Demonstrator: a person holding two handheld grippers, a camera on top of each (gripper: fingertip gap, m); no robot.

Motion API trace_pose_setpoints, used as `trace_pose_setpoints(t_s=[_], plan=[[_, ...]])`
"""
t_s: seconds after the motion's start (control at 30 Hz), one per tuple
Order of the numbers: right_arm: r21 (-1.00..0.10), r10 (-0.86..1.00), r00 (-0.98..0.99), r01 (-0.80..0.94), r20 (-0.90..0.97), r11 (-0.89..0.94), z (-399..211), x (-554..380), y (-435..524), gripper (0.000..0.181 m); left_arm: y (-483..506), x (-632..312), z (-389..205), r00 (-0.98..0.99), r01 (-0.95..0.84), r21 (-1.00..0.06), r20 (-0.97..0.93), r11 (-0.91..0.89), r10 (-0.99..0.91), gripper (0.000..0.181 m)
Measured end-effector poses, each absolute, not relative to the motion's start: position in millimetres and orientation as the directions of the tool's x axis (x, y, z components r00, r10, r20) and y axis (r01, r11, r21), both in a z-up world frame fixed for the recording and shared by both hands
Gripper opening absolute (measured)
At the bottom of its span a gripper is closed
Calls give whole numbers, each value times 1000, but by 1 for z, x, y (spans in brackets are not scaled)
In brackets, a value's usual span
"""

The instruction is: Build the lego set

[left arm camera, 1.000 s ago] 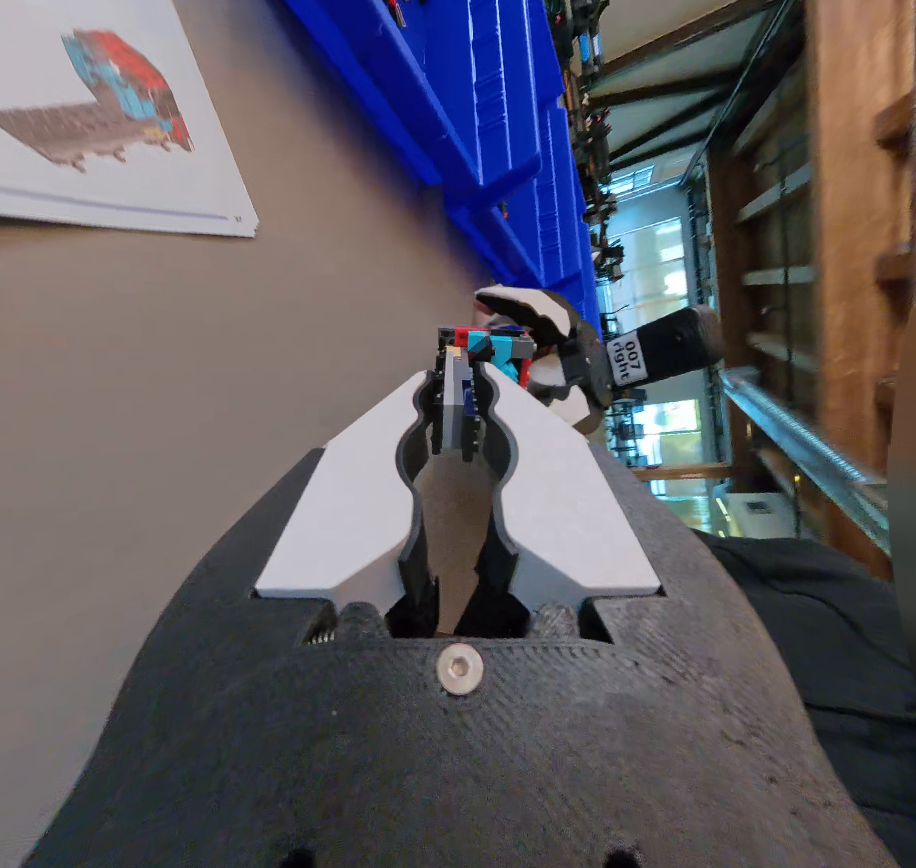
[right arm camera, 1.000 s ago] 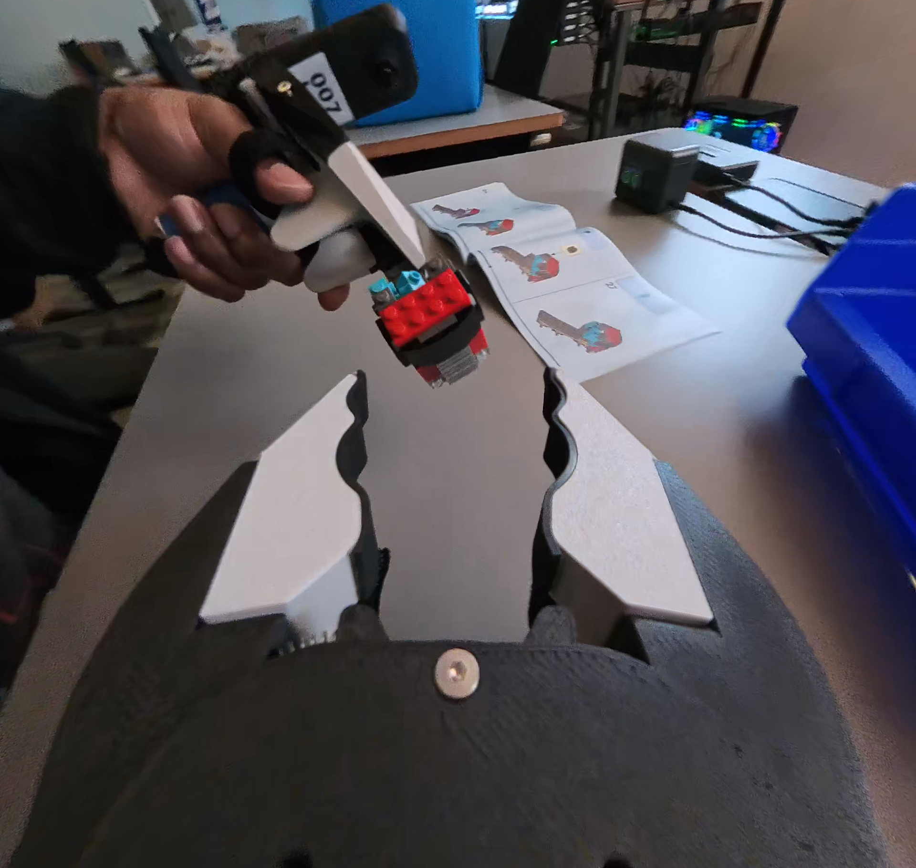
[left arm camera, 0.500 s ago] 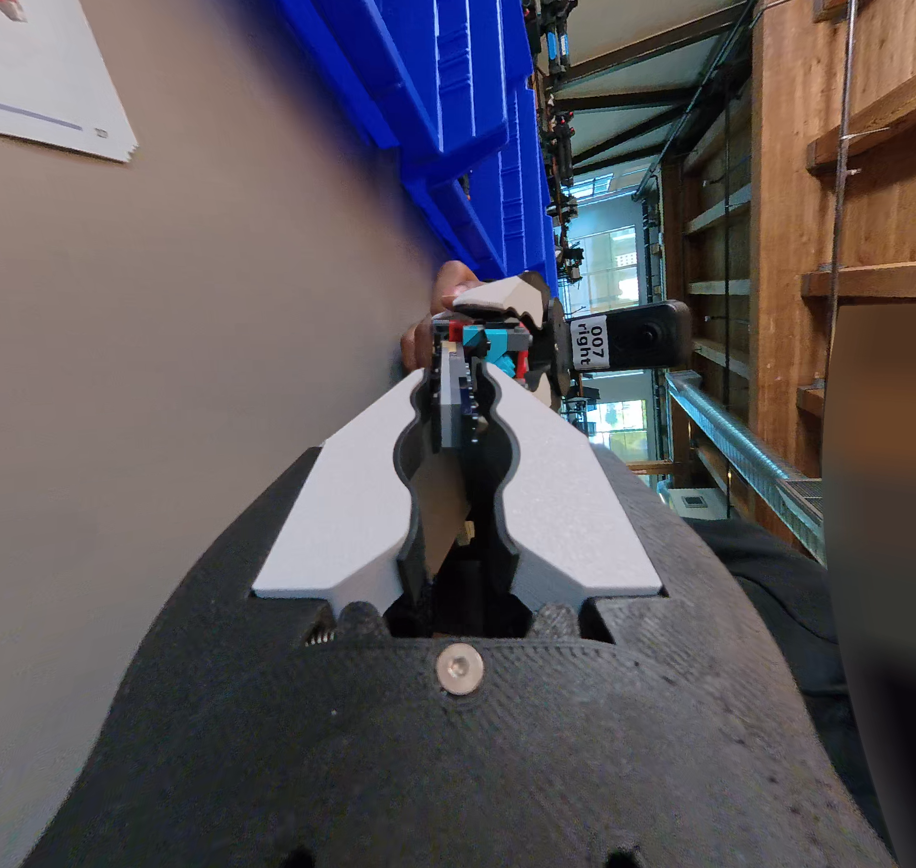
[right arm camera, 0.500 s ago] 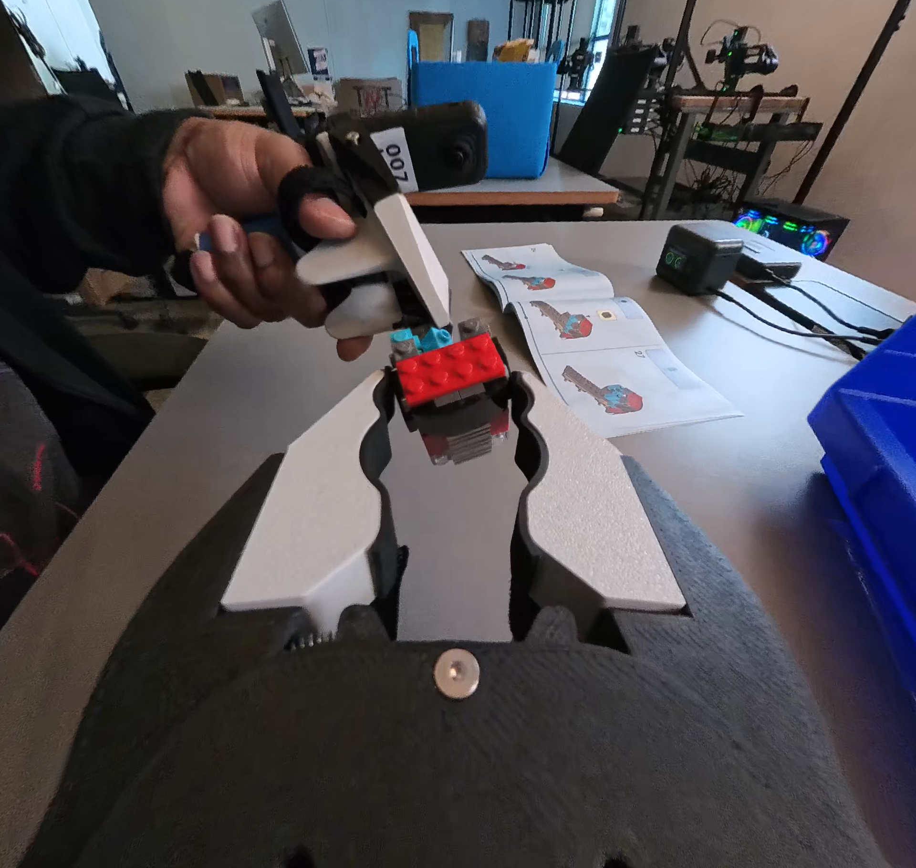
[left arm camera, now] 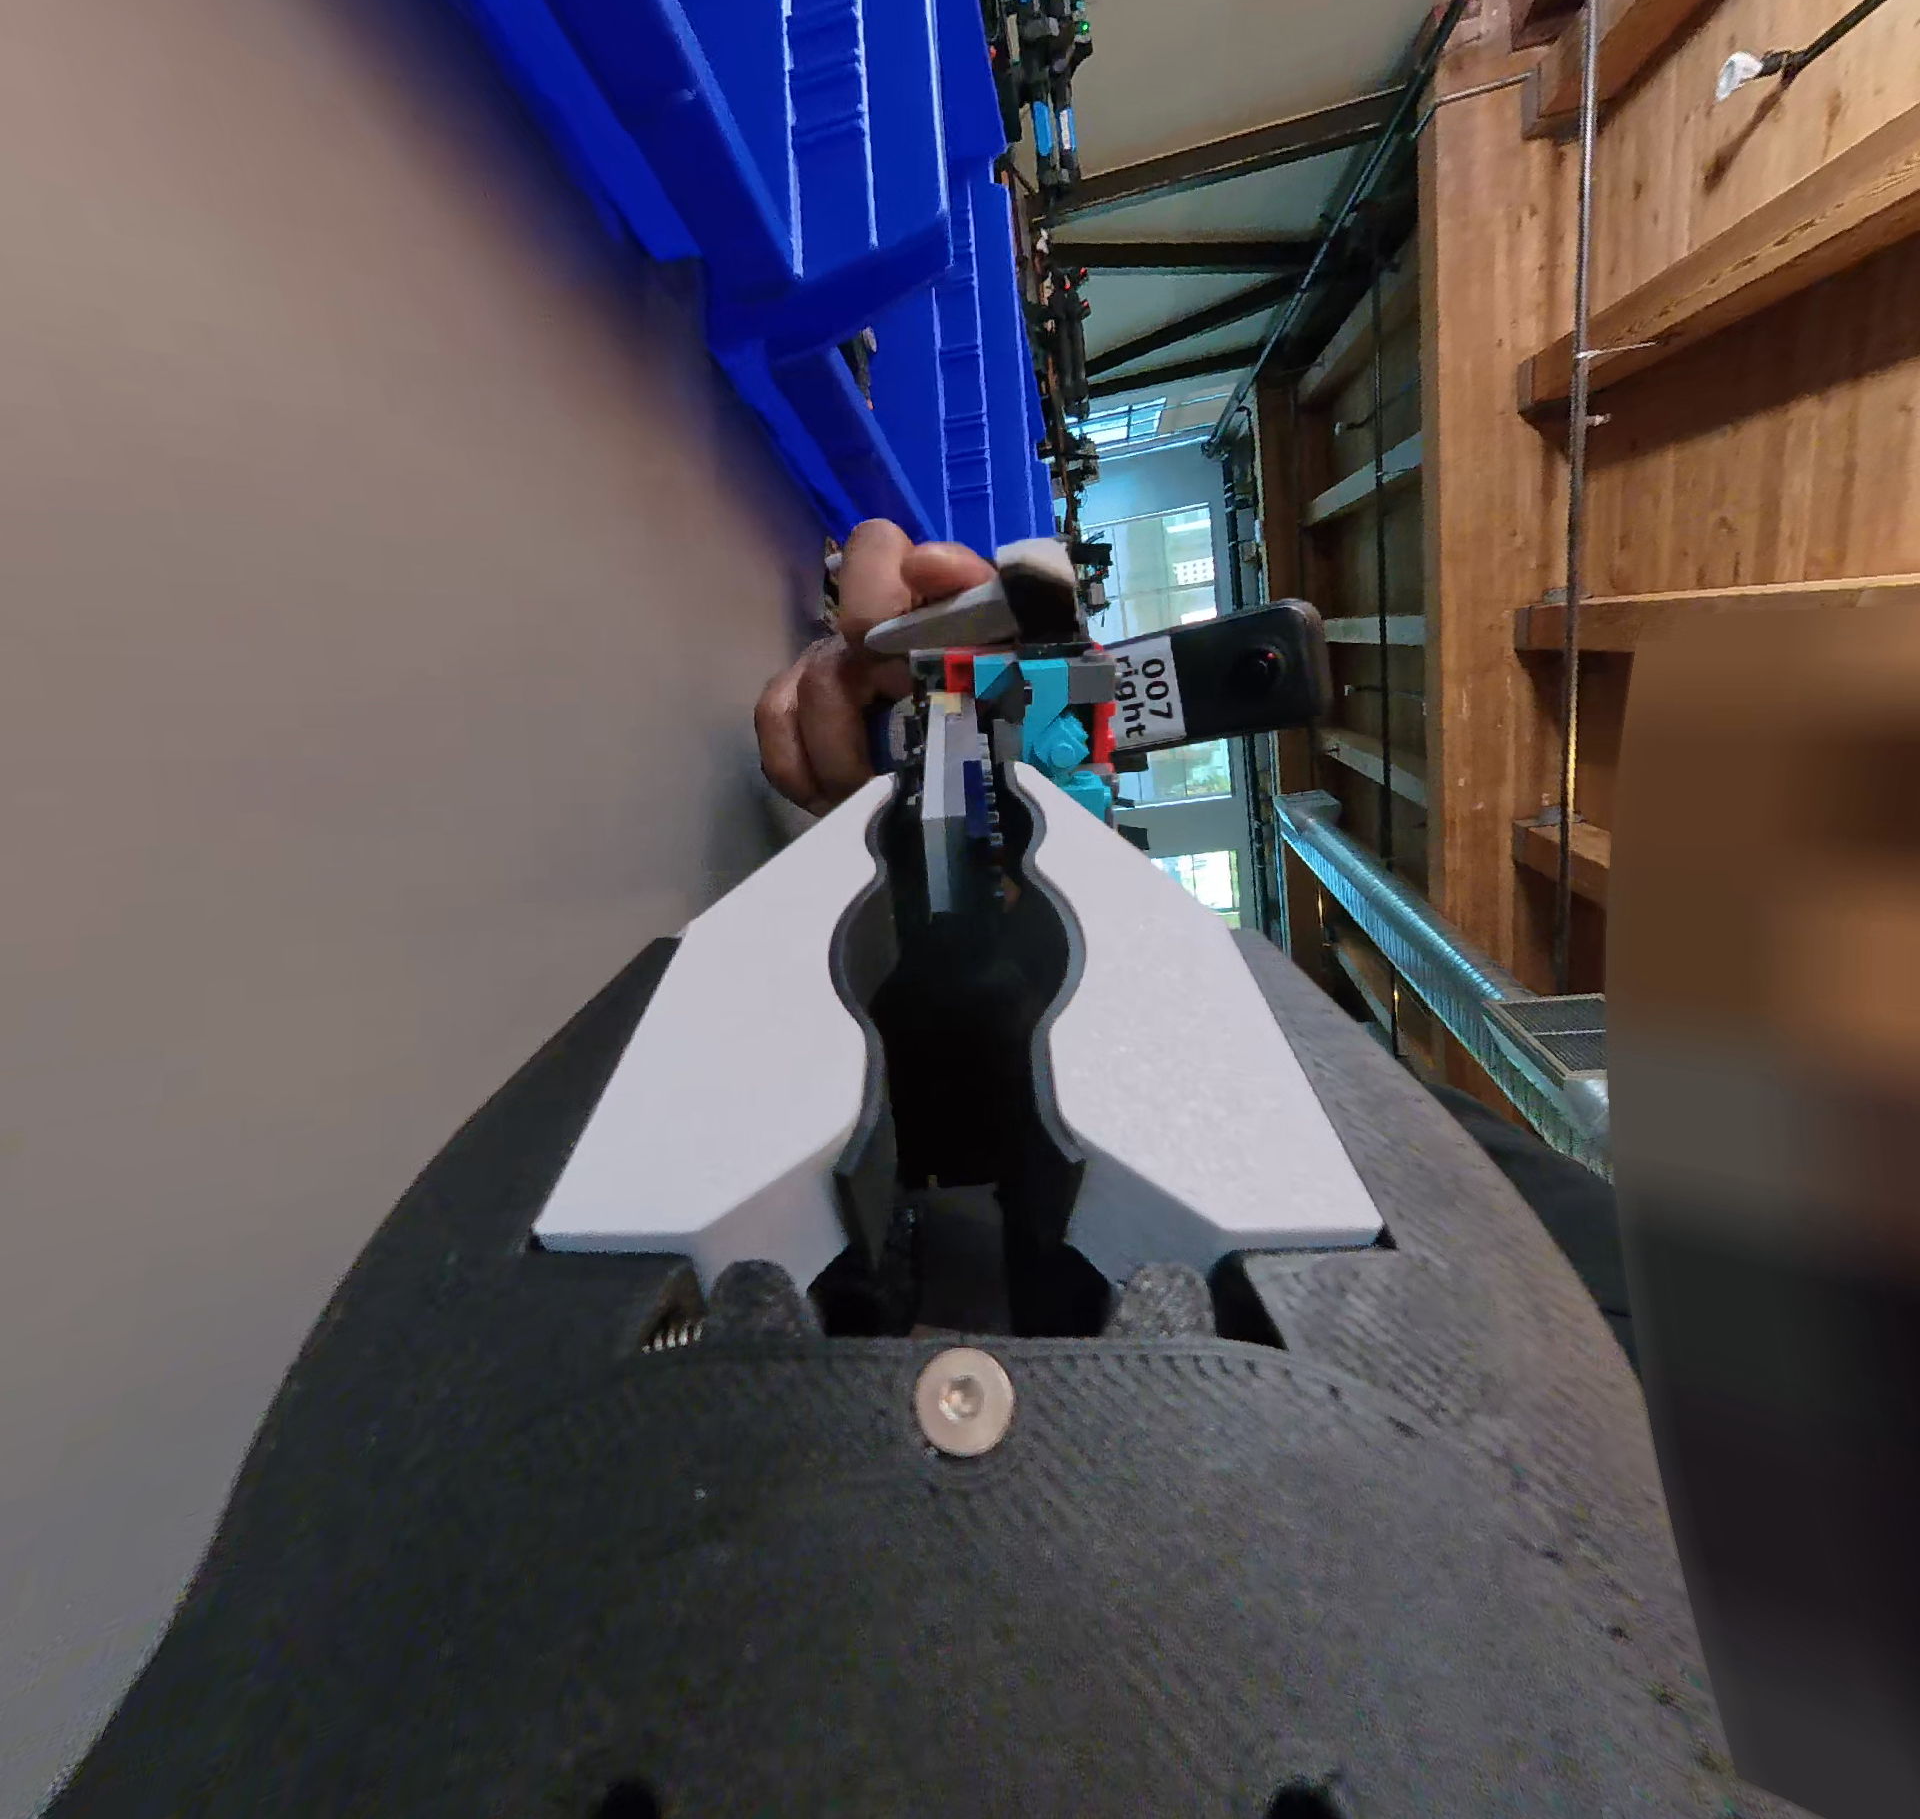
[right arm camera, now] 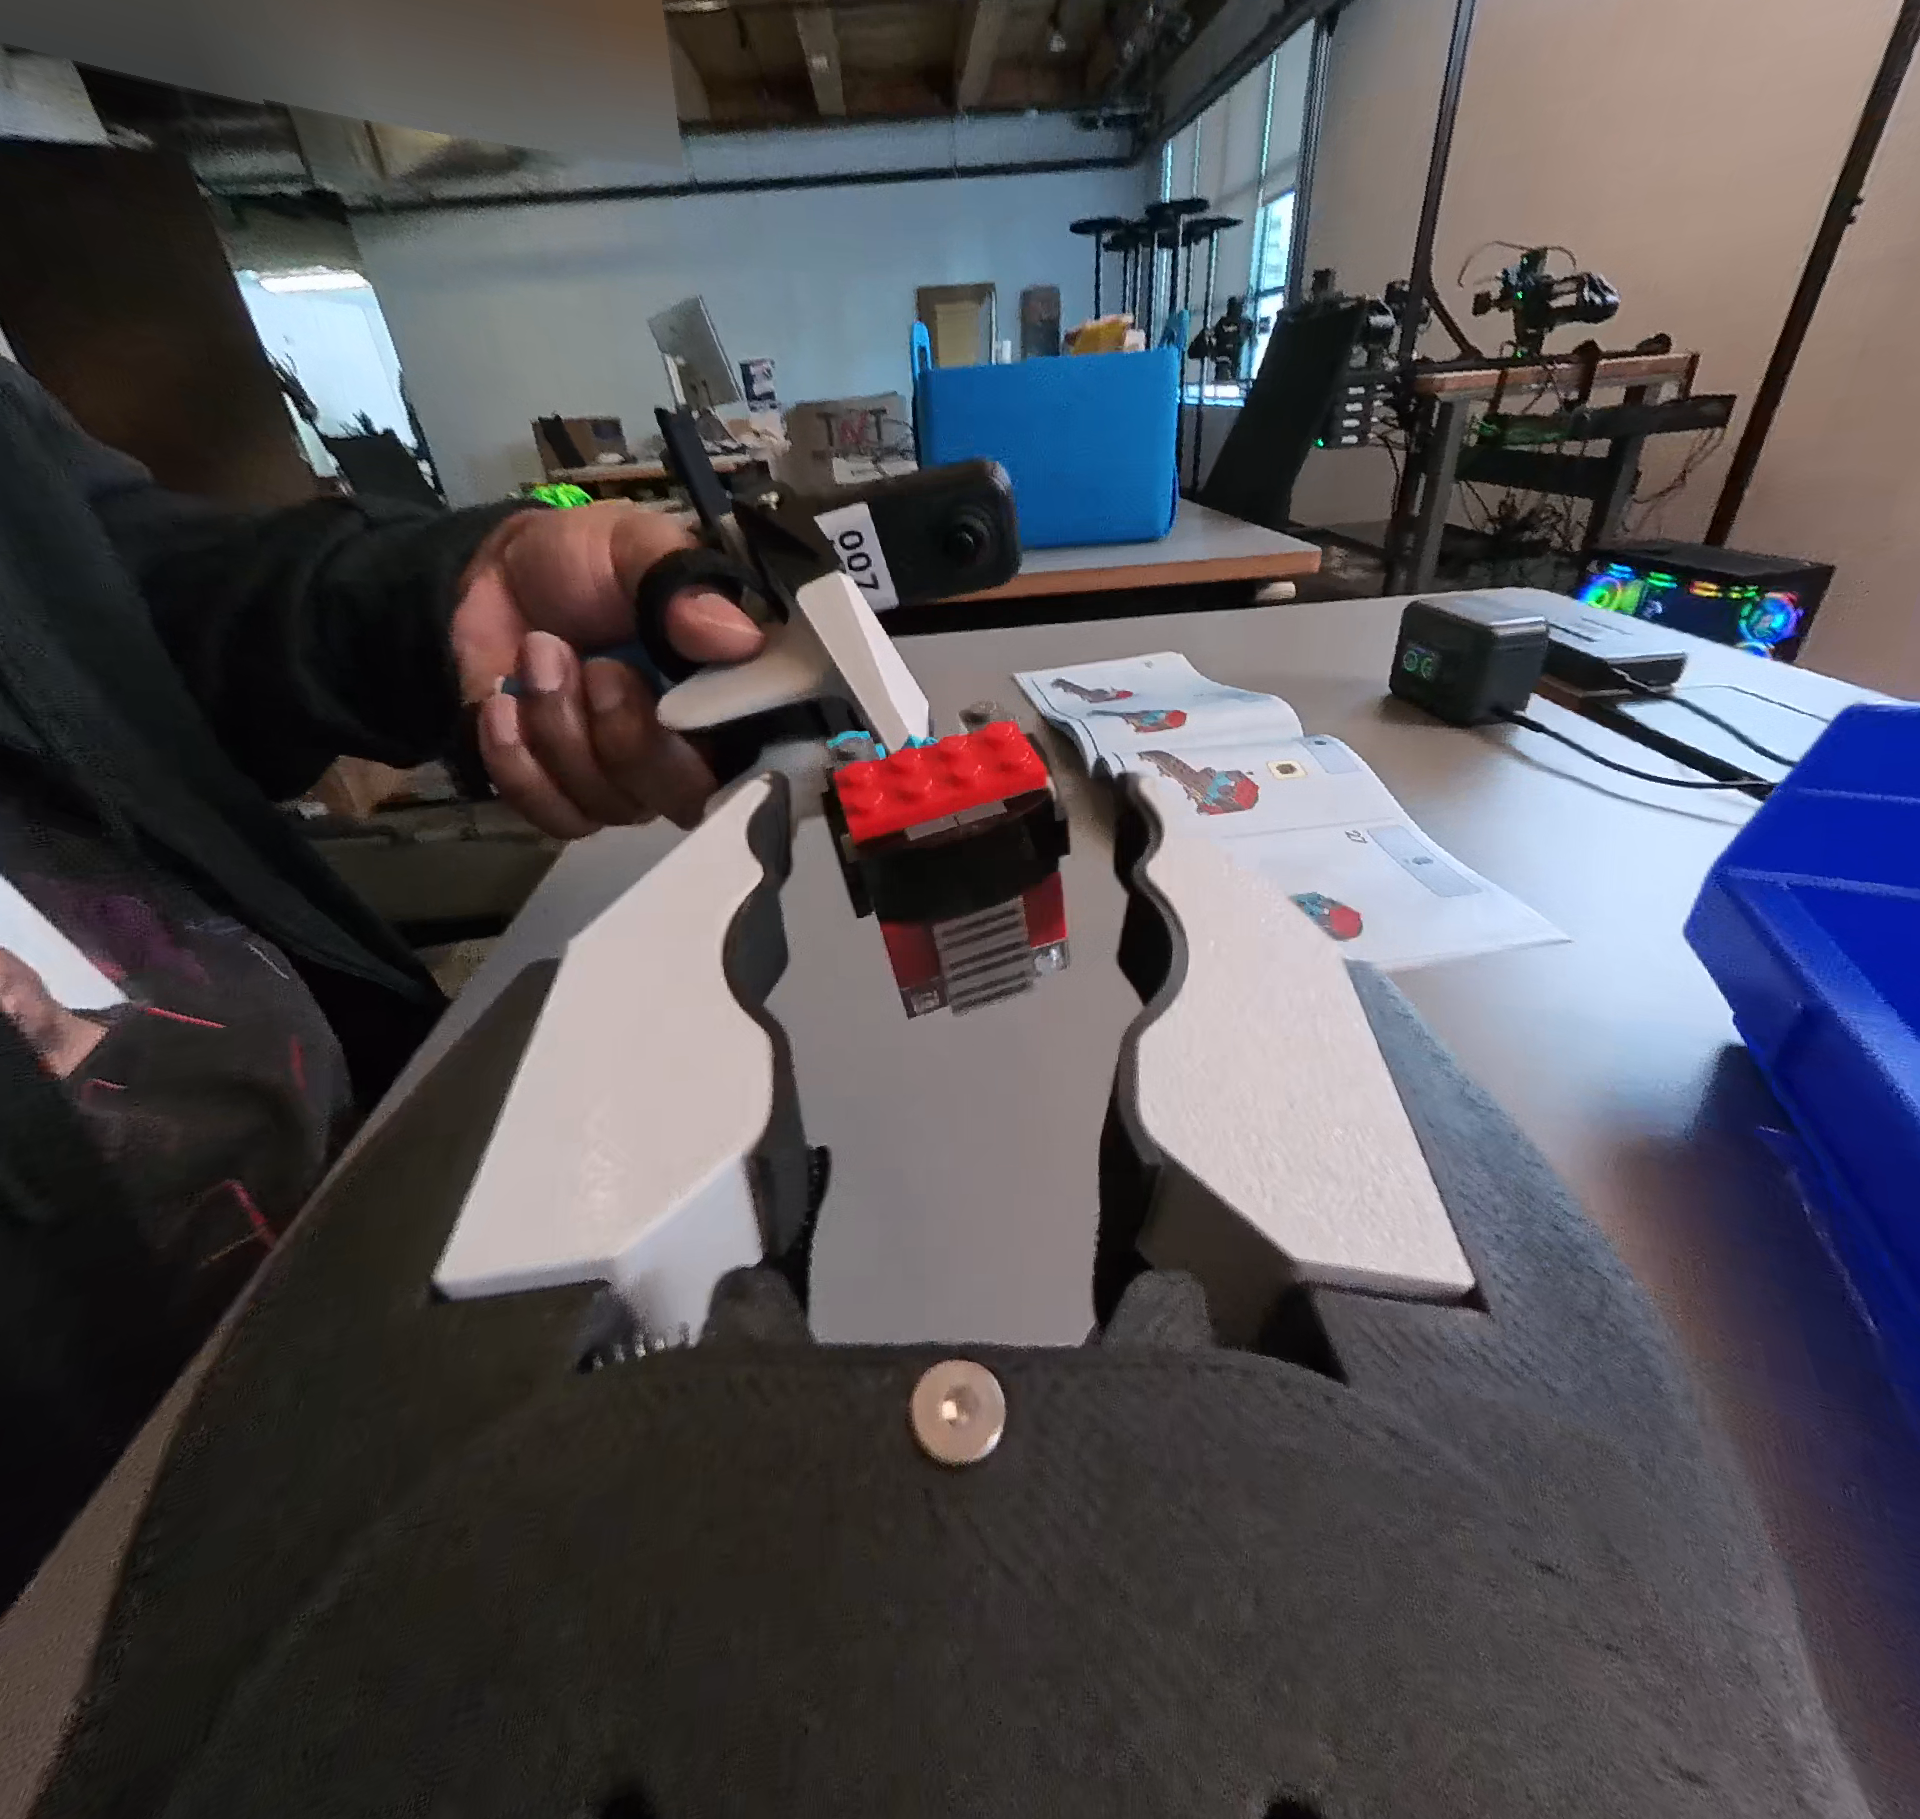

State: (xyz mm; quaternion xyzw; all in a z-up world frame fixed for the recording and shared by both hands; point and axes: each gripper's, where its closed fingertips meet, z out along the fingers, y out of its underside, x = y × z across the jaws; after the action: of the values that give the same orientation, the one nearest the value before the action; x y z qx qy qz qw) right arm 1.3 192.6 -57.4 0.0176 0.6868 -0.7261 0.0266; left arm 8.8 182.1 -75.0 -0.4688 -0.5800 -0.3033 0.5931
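Note:
A lego truck [right arm camera: 951, 865] with a red roof, black windscreen, grey grille and teal parts behind is held in the air over the grey table [right arm camera: 1558, 1021]. My left gripper [left arm camera: 956, 793] is shut on the truck's grey chassis plate [left arm camera: 943, 824]; it also shows in the right wrist view [right arm camera: 883, 720], coming in from the left. My right gripper [right arm camera: 951, 798] is open, its fingers on either side of the cab with a gap on each side. One of its fingers [left arm camera: 935, 618] shows above the truck in the left wrist view.
An open instruction booklet [right arm camera: 1278, 813] lies on the table beyond the truck. Blue bins [right arm camera: 1829, 990] stand at the right and also show in the left wrist view [left arm camera: 831, 159]. A black box [right arm camera: 1465, 657] with cables sits at the back right. A person's hand [right arm camera: 582, 699] holds the left gripper. Only a small space, under 4 cm, lies between the two pairs of fingers.
My right gripper moved forward around the truck's cab, narrowed close to it, then widened again. The left gripper kept its hold on the chassis and both rose a little.

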Motion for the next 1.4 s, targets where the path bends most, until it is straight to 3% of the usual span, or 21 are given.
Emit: trace_pose_setpoints(t_s=[0.3, 0.67, 1.03, 1.4], plan=[[-992, 10, -995, 95, -96, -82, -56, 13, 189, 65, 187, 16, -60, 143, 903, -190, 979, 385, 148, 15], [-996, 42, -997, 70, -72, -58, -61, 16, 190, 47, 193, 23, -69, 108, 915, -165, 979, 367, 171, 15], [-991, 11, -992, 121, -122, -65, -62, 14, 194, 45, 195, 21, -63, 106, 914, -146, 987, 378, 123, 20], [-963, -34, -983, 182, -178, -199, -42, 11, 206, 45, 188, 24, -53, 225, 900, -283, 953, 330, 205, 38]])
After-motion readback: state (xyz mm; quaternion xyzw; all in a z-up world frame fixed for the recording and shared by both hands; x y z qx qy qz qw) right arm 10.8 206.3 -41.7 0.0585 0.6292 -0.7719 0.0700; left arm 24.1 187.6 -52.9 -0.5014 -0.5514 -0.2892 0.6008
